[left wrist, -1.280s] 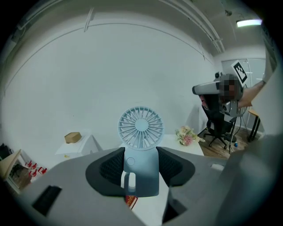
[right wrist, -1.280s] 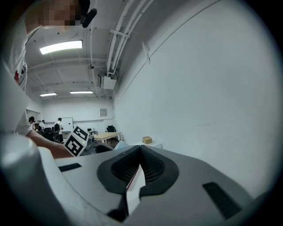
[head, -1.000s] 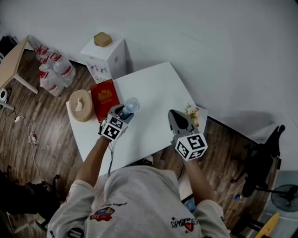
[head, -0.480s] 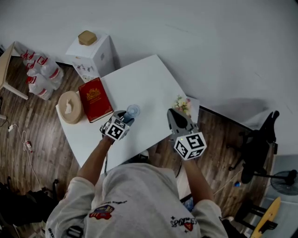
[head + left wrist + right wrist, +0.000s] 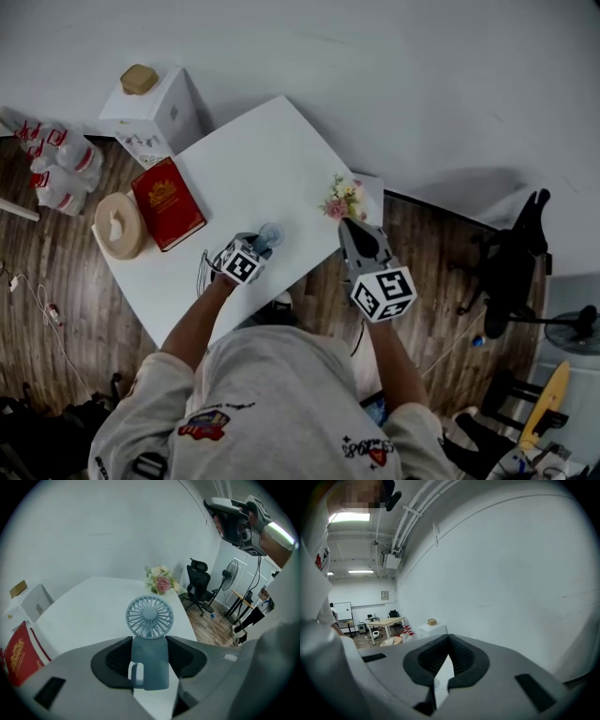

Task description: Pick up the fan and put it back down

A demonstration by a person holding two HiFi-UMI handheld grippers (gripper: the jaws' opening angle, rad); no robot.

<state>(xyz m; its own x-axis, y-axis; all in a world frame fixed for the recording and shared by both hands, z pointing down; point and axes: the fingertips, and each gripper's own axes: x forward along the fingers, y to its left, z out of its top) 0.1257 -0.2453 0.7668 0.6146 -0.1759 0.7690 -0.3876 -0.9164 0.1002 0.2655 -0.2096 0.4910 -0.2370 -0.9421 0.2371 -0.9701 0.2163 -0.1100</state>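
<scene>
1. The left gripper (image 5: 150, 645) is clamped on the fan (image 5: 150, 617). Its two dark pads press the sides of the pale blue body just under the round grille, with no gap on either side.
2. The fan's long axis runs along the line the gripper points. The grille is at the far end, towards the middle of the left gripper view, and the handle end with its small loop is at the near end, low in the frame.
3. In the head view the left gripper (image 5: 262, 243) is at lower centre, over the near edge of the white table (image 5: 253, 150). The fan (image 5: 270, 233) pokes out just beyond it.
4. Whether the fan's lower end touches the table top I cannot tell — the gripper's body hides it.
5. The set-down turns on this: bare table lies straight ahead of and below the grille, up and to the left in the head view. The handle end would have to meet it first for the fan to land upright.
6. The right gripper (image 5: 449, 637) has its jaws together with nothing between them. In the head view the right gripper (image 5: 348, 226) is right of centre, well apart from the fan, so the left hand alone does this job.
7. Further out, the flowers (image 5: 341, 198) stand at the table's right corner, just above the right gripper's tip. A red book (image 5: 167, 202) lies at the left — both are clear of the open patch.
</scene>
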